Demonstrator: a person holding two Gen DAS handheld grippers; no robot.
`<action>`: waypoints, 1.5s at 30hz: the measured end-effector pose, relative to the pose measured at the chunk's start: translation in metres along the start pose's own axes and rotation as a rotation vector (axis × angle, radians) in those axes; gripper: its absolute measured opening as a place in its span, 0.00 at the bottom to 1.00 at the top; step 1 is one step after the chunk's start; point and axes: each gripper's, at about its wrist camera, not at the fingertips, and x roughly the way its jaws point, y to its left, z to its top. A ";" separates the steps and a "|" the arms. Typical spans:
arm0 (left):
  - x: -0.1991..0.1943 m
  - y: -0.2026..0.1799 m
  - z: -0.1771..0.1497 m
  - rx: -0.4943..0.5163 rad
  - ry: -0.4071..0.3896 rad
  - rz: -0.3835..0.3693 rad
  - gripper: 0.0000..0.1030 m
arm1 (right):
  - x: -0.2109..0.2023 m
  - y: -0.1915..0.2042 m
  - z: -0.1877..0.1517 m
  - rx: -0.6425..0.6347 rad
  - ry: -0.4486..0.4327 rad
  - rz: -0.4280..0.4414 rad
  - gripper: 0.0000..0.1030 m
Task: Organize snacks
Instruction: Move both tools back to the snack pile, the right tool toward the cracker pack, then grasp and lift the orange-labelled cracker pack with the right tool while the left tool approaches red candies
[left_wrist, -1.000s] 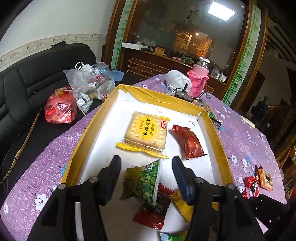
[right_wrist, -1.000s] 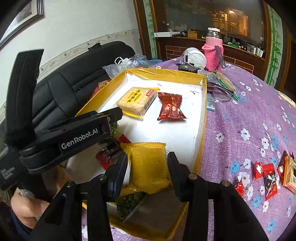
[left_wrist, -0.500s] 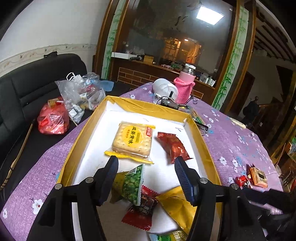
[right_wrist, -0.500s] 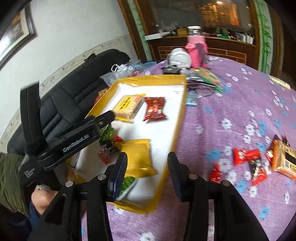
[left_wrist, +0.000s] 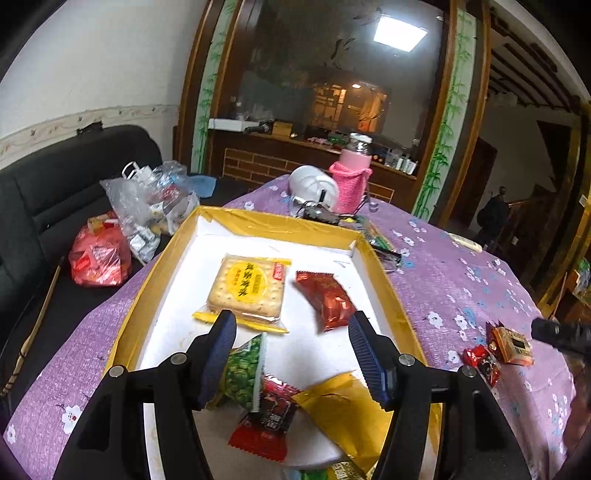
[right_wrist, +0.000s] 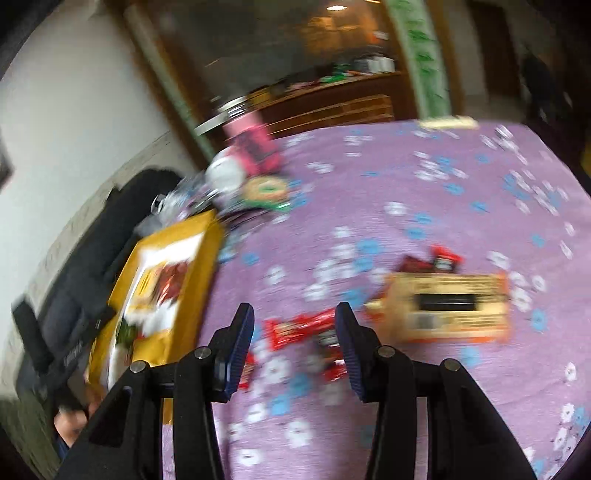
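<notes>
A yellow-rimmed white box (left_wrist: 155, 273) holds a cracker pack (left_wrist: 246, 288), a dark red pack (left_wrist: 327, 300), a green pea pack (left_wrist: 243, 369), a small red pack (left_wrist: 267, 417) and a yellow pack (left_wrist: 343, 410). My left gripper (left_wrist: 291, 343) is open and empty above the box's near end. My right gripper (right_wrist: 293, 343) is open and empty over the purple cloth, above a red candy bar (right_wrist: 301, 326). An orange box (right_wrist: 448, 308) and more red candies (right_wrist: 437, 260) lie to its right. The right wrist view is blurred.
A pink bottle (left_wrist: 351, 177), a white helmet (left_wrist: 312, 184) and glasses (left_wrist: 386, 253) sit beyond the box. Plastic bags (left_wrist: 147, 206) and a red bag (left_wrist: 98, 258) lie on the black sofa (left_wrist: 44, 192) at left. Loose candies (left_wrist: 484, 360) lie at right.
My right gripper has swung right, out of the box, to the loose candies on the cloth. My left gripper has risen and drawn back a little, still open.
</notes>
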 end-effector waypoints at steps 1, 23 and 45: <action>-0.001 -0.002 0.000 0.008 -0.007 -0.006 0.65 | -0.001 -0.010 0.007 0.013 -0.004 -0.018 0.43; -0.003 -0.019 -0.003 0.077 -0.019 -0.045 0.65 | -0.001 -0.075 0.008 -0.047 0.106 -0.054 0.53; -0.009 -0.030 -0.006 0.123 -0.041 -0.075 0.65 | 0.014 -0.057 -0.041 -0.109 0.266 -0.037 0.60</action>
